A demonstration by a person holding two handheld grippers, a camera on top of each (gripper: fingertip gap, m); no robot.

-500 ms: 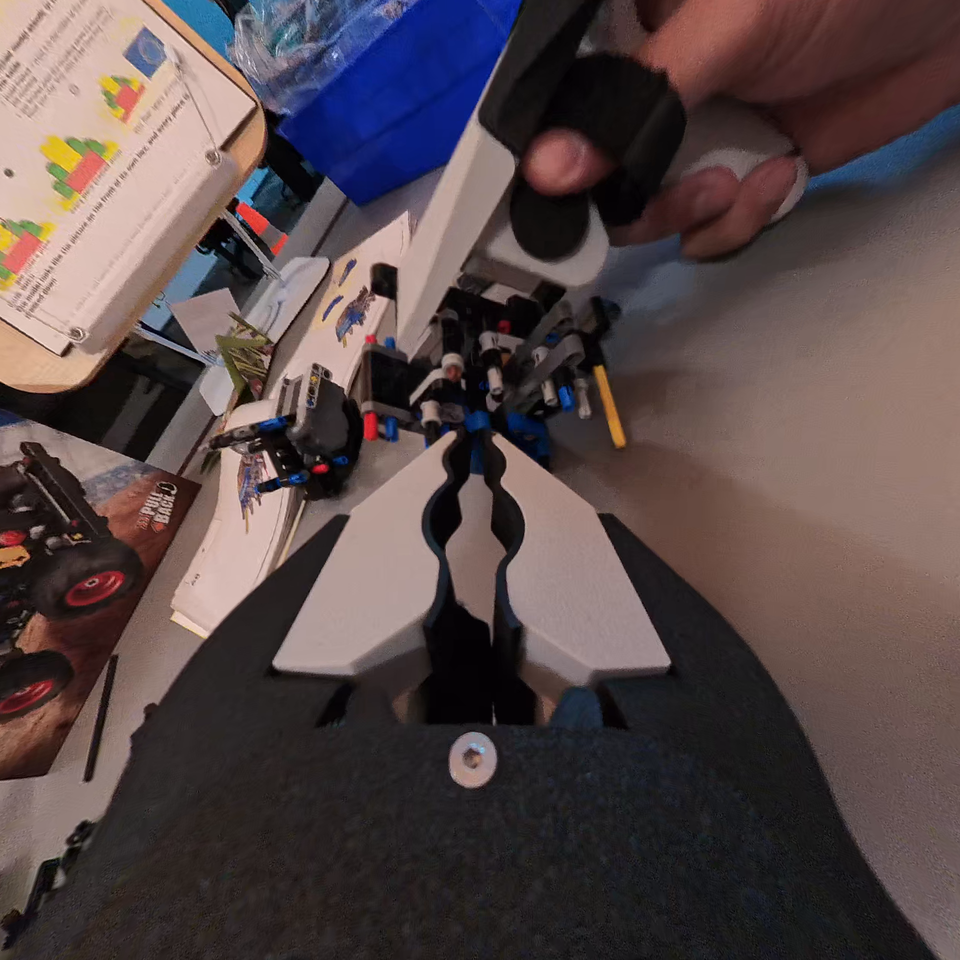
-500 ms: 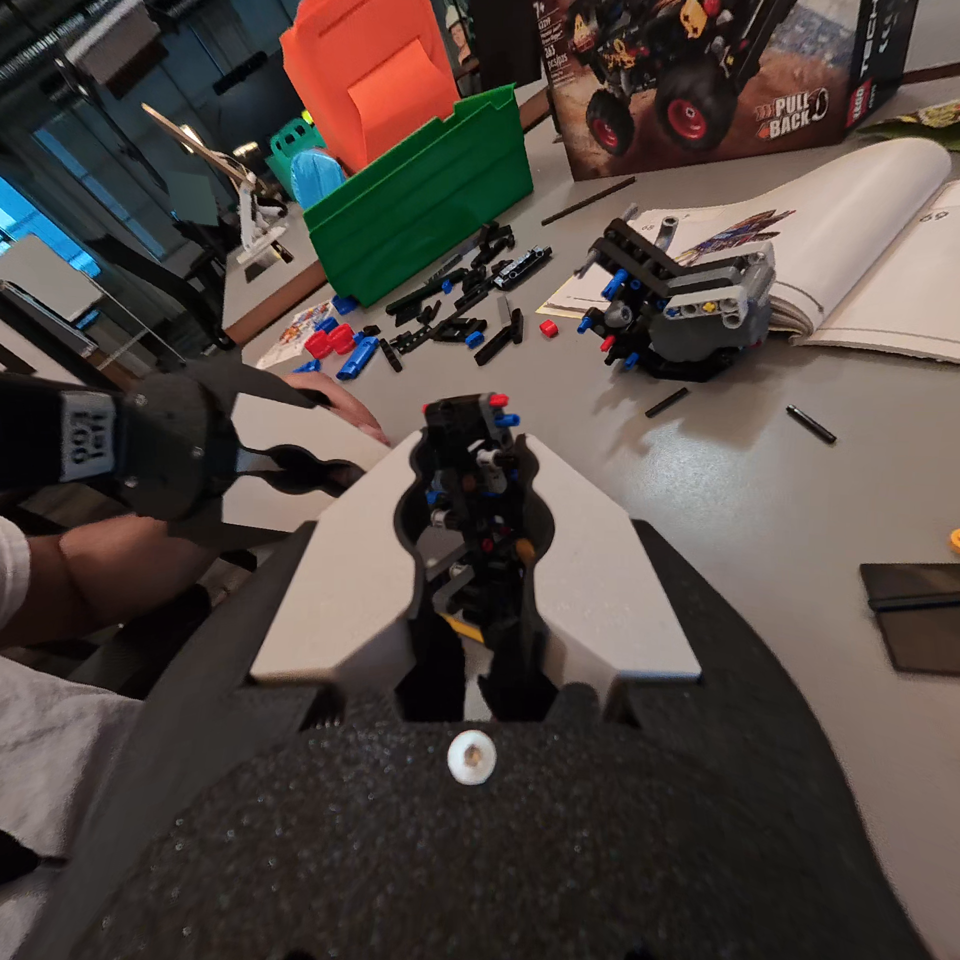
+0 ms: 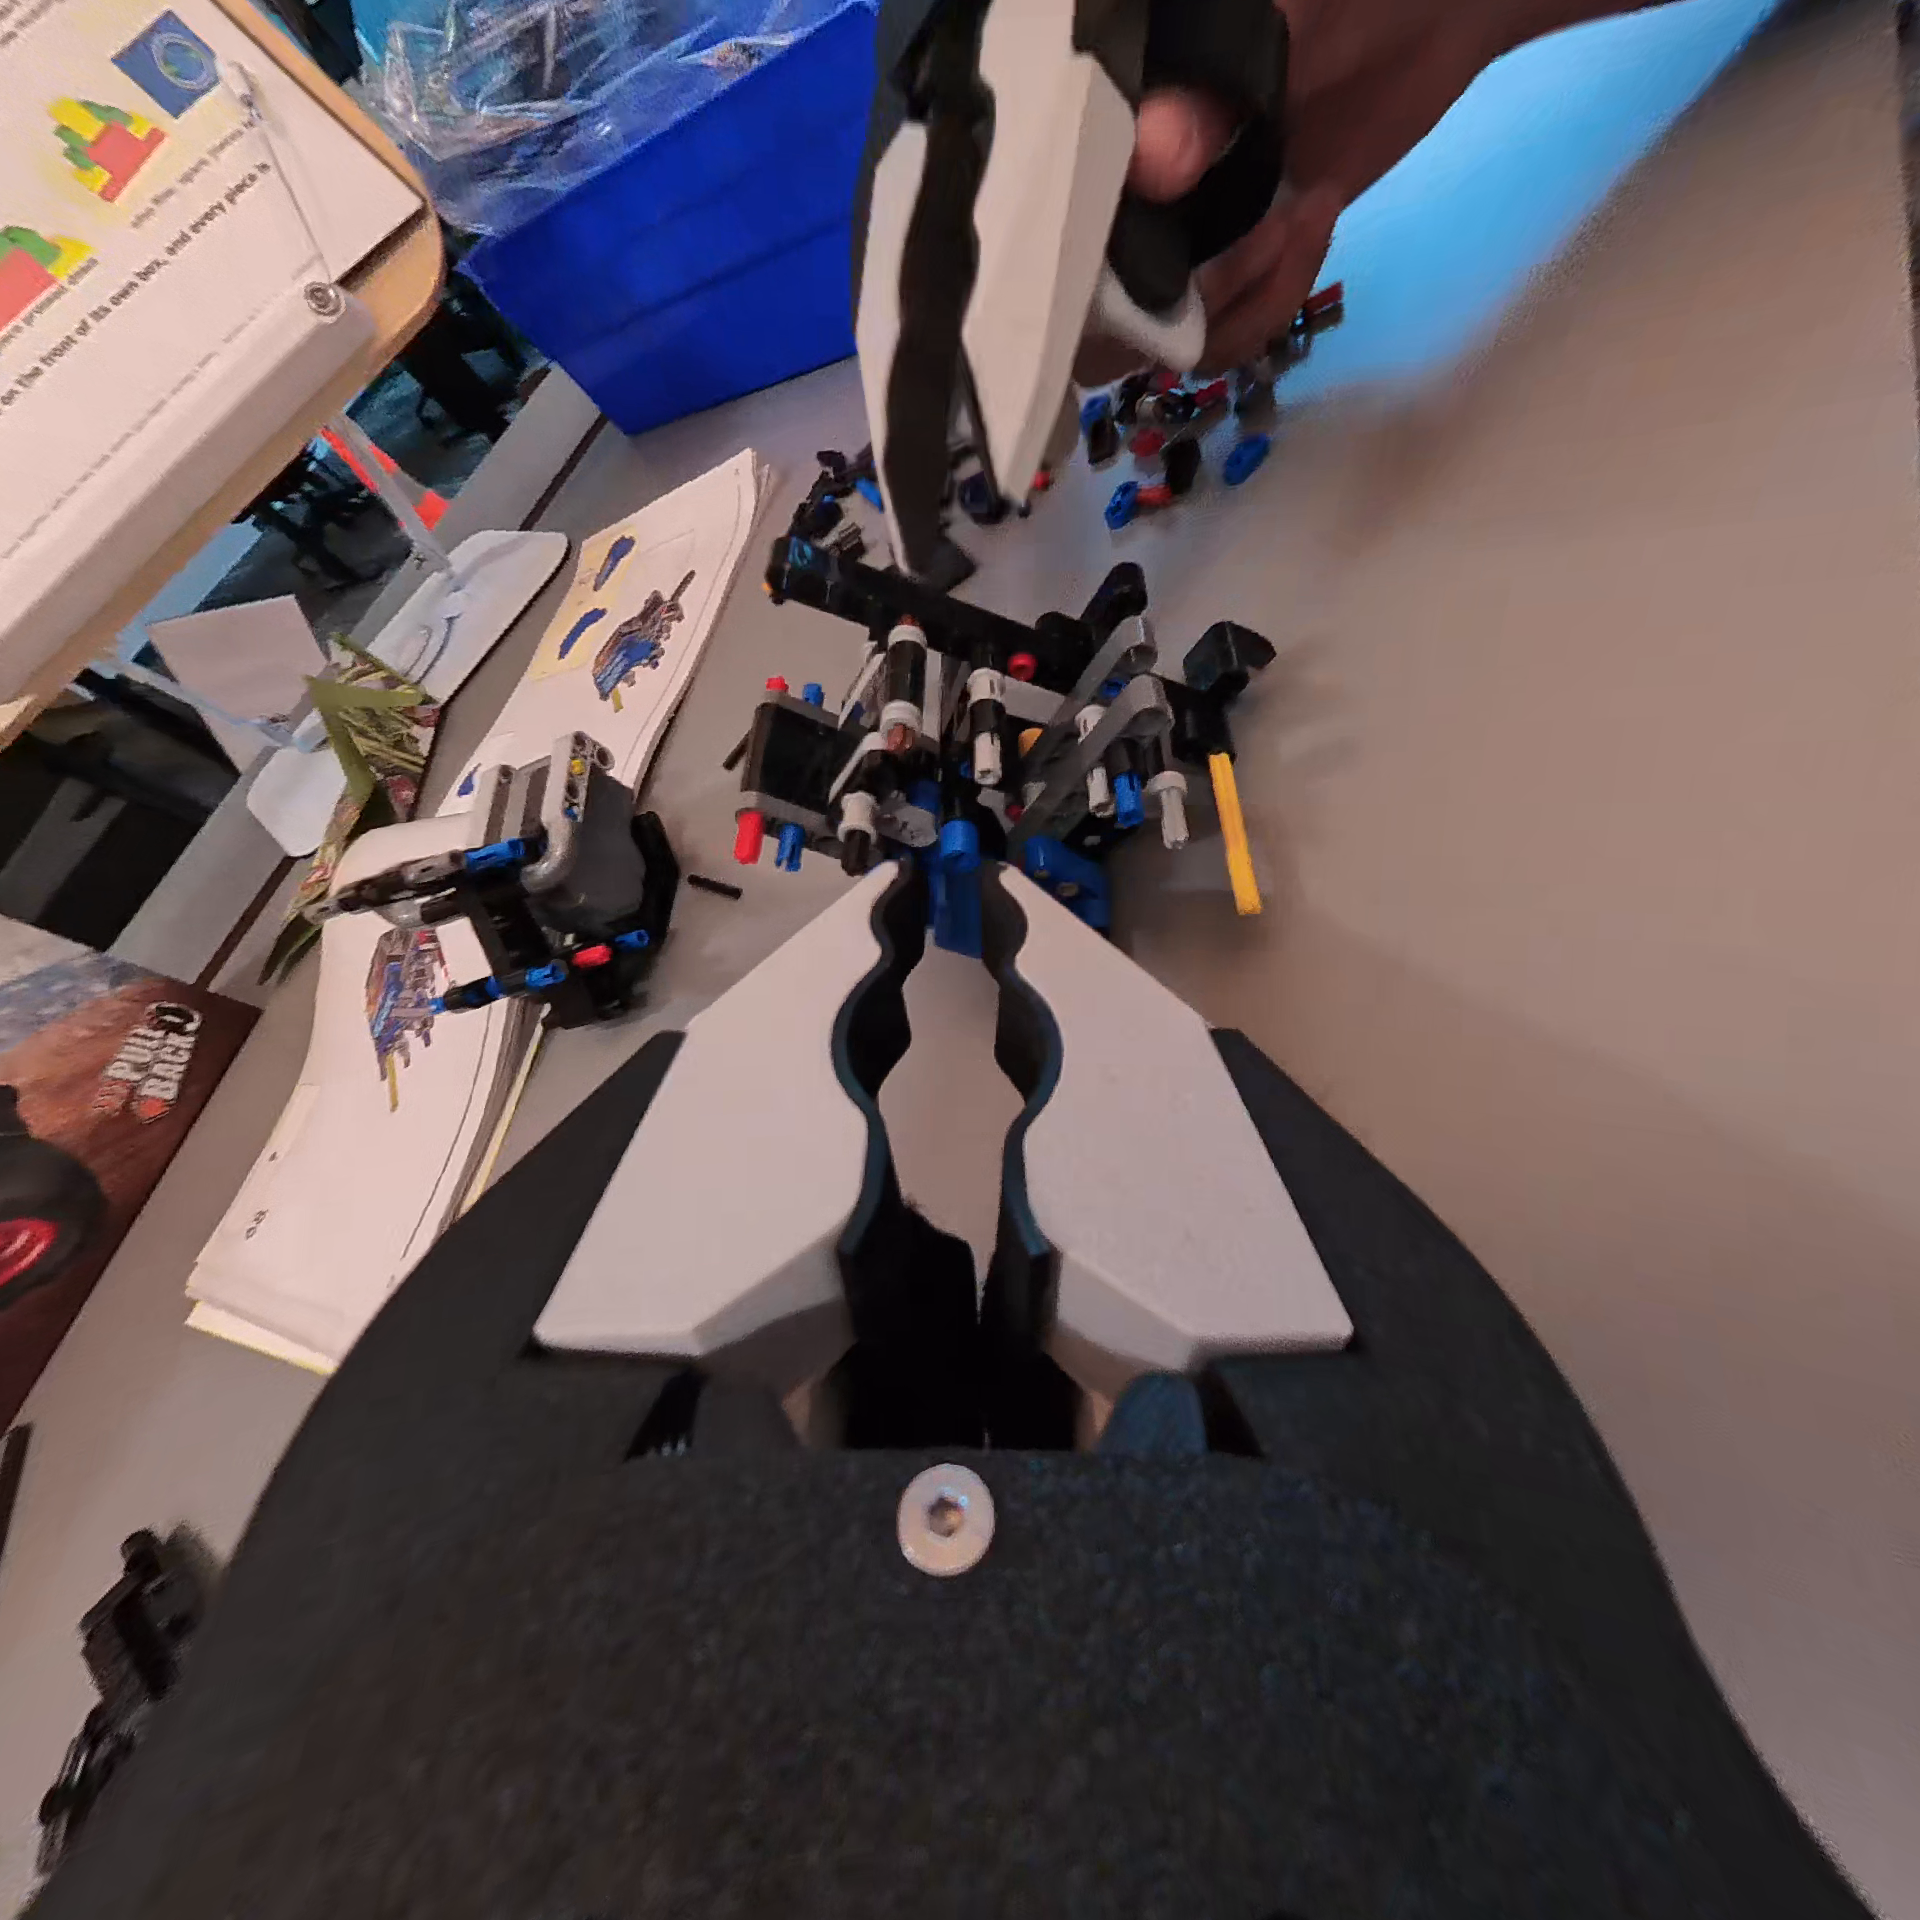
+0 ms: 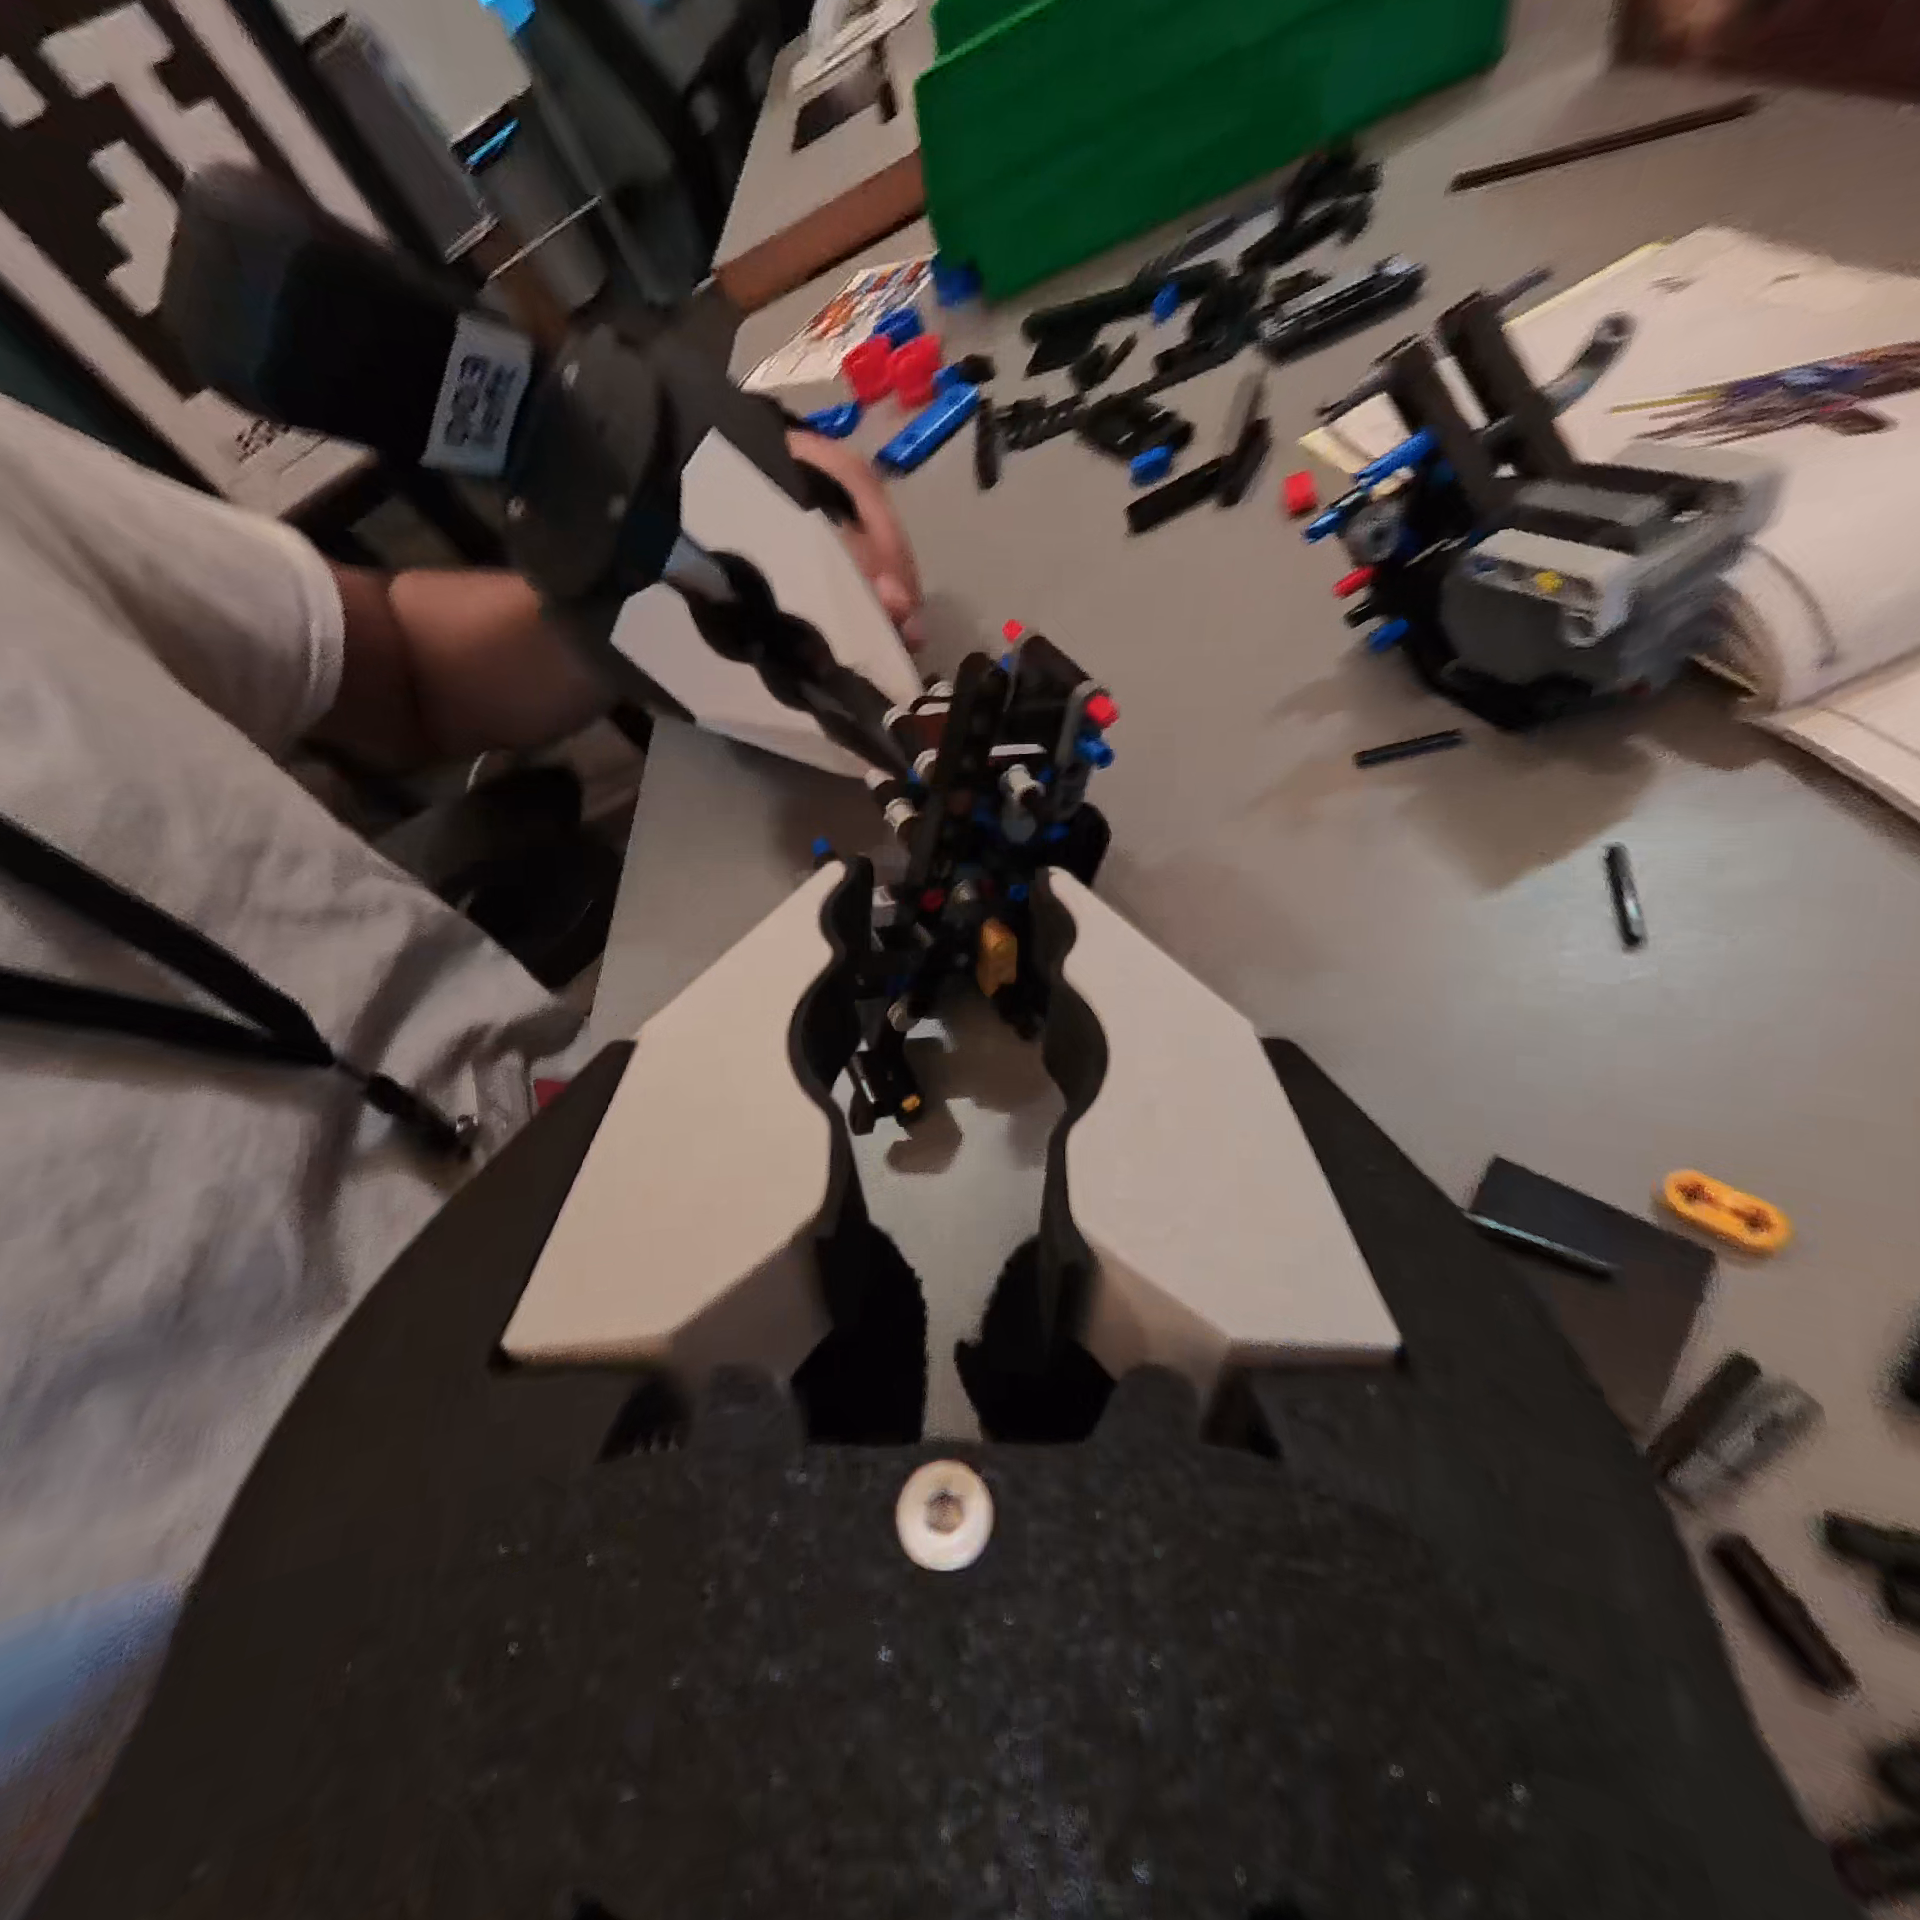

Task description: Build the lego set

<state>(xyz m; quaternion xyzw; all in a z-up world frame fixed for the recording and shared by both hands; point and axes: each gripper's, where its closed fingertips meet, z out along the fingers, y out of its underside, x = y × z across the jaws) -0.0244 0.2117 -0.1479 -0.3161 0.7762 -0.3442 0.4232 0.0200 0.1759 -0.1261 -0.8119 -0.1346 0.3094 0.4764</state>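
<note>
Blue bin (image 3: 707, 260) shows left; green bin (image 4: 1195, 114) right.

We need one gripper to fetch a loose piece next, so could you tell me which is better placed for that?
Probably the right. The left gripper appears clamped on the blue end of the assembly, steadying it, while the right gripper stands nearer the loose pieces beyond.
</note>
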